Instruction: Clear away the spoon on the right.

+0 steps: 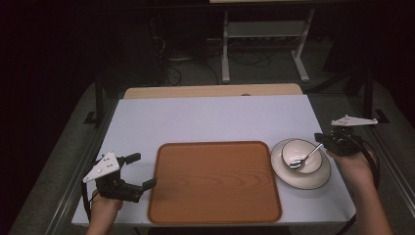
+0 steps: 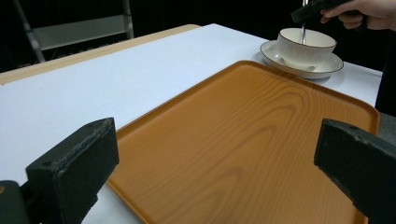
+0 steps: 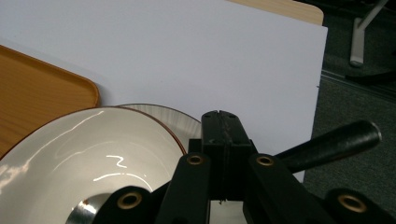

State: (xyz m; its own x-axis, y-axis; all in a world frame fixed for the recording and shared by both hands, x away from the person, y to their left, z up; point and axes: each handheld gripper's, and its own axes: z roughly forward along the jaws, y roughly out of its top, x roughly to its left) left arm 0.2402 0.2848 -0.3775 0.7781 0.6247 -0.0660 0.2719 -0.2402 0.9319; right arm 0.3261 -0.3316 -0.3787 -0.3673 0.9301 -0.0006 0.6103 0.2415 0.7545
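Note:
A white bowl (image 1: 304,152) with a dark rim stands on a matching saucer (image 1: 318,180) at the table's right. A metal spoon (image 1: 304,158) leans in the bowl, its scoop on the bottom. My right gripper (image 1: 324,140) is shut on the spoon's handle just above the bowl's right rim. In the right gripper view the shut jaws (image 3: 220,122) hang over the bowl (image 3: 70,154), and the spoon's scoop (image 3: 86,212) shows below. A wooden tray (image 1: 215,182) lies at the table's middle. My left gripper (image 1: 142,171) is open at the tray's left edge, and its jaws frame the tray (image 2: 243,135) with nothing between them.
The white table top (image 1: 210,117) runs back to a pale wooden strip (image 1: 210,91). A white metal stand (image 1: 262,34) and cables are on the floor beyond. The table's right edge (image 1: 337,147) lies close to the saucer.

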